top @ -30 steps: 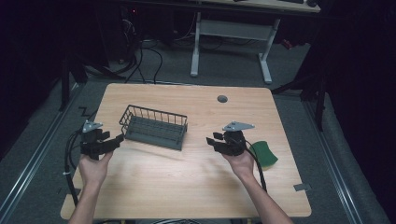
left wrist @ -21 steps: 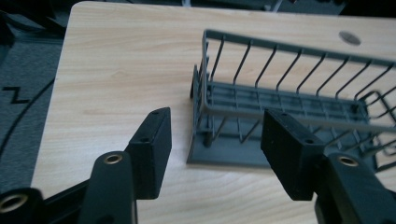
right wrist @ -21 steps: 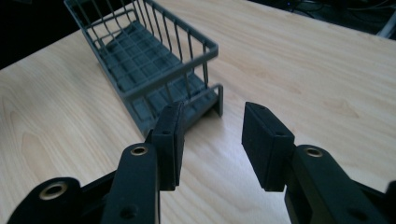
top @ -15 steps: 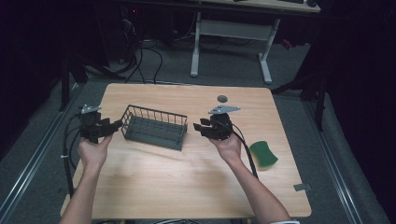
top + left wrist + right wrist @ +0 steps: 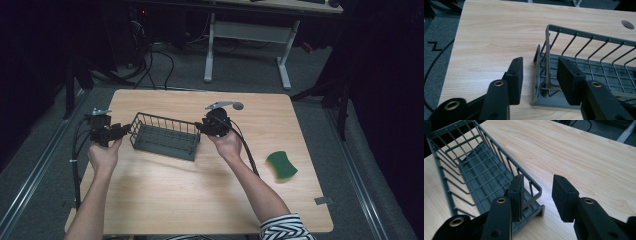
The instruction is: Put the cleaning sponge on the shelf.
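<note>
High view: a grey wire basket (image 5: 165, 136) is seen standing on the wooden counter (image 5: 200, 195), left of centre. The left gripper (image 5: 121, 131) is held at the basket's left end and the right gripper (image 5: 199, 127) at its right end, each carried in a hand coming in from below. A green sponge (image 5: 281, 165) is seen lying on the counter well apart to the right, and a round hole (image 5: 238, 106) is cut in the counter near its far edge.

Left gripper view: the jaws are held open and are placed astride the basket's (image 5: 584, 67) end wall, one pad (image 5: 515, 79) outside over the bare counter (image 5: 494, 32) and the other pad (image 5: 570, 80) inside the basket above its solid floor. Whether the wire is touched by either pad cannot be told.

Right gripper view: the jaws are likewise held open across the basket's (image 5: 474, 177) other end. The left pad (image 5: 517, 196) is set inside, just beside the corner of the rim, and the right pad (image 5: 562, 197) is held outside over the counter (image 5: 579, 155). The basket's wire sides and slatted floor are seen running away toward the upper left.
</note>
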A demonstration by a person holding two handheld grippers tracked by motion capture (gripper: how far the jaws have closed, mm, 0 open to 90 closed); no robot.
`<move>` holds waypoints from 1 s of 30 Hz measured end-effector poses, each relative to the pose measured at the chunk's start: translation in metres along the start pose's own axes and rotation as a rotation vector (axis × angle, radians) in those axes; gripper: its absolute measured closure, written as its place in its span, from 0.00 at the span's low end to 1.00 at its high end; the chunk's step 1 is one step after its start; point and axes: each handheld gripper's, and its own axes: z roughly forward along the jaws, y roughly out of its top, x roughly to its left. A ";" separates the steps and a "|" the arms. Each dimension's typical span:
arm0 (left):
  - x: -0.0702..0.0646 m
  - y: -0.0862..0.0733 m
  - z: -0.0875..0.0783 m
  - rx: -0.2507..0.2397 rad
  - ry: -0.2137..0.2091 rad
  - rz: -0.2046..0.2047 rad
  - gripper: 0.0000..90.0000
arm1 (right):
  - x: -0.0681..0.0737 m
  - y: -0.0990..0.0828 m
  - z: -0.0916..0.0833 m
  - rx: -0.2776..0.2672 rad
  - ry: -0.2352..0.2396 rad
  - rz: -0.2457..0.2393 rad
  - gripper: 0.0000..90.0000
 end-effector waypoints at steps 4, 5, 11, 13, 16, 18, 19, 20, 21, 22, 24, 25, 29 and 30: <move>0.000 0.000 0.001 -0.005 -0.011 -0.002 0.69 | 0.000 0.000 0.005 0.007 -0.001 0.016 0.72; 0.000 0.000 0.002 -0.002 -0.013 -0.002 0.70 | -0.001 0.000 0.007 0.010 0.001 0.016 0.72; -0.002 -0.001 0.007 0.016 -0.025 0.011 0.77 | -0.003 -0.001 0.015 0.032 0.025 0.041 0.78; -0.002 -0.001 0.007 0.017 -0.031 0.014 0.80 | -0.003 -0.001 0.015 0.029 0.031 0.035 0.80; -0.002 -0.002 0.009 0.019 -0.043 0.010 0.84 | -0.002 -0.001 0.014 0.035 0.031 0.027 0.83; -0.003 -0.002 0.009 0.019 -0.048 0.015 0.88 | -0.001 -0.001 0.014 0.038 0.025 0.014 0.84; -0.004 -0.002 0.010 0.021 -0.050 0.018 0.91 | -0.001 0.000 0.013 0.043 0.023 0.010 0.84; -0.005 -0.002 0.010 0.024 -0.053 0.025 0.91 | -0.001 0.000 0.013 0.043 0.023 0.010 0.84; -0.006 -0.003 0.011 0.028 -0.055 0.032 0.92 | -0.001 0.000 0.013 0.046 0.023 0.008 0.85; -0.007 -0.003 0.011 0.031 -0.054 0.038 0.94 | -0.001 0.000 0.012 0.051 0.021 0.003 0.85; -0.007 -0.003 0.012 0.033 -0.063 0.035 0.94 | -0.001 0.000 0.011 0.051 0.019 -0.001 0.85; -0.008 -0.003 0.013 0.033 -0.068 0.030 0.94 | -0.002 -0.001 0.011 0.052 0.018 -0.003 0.85; -0.011 -0.004 0.012 0.039 -0.070 0.036 0.95 | -0.002 -0.001 0.008 0.061 0.011 -0.001 0.85; -0.012 -0.004 0.012 0.040 -0.069 0.041 0.95 | -0.002 -0.001 0.008 0.065 0.007 -0.006 0.85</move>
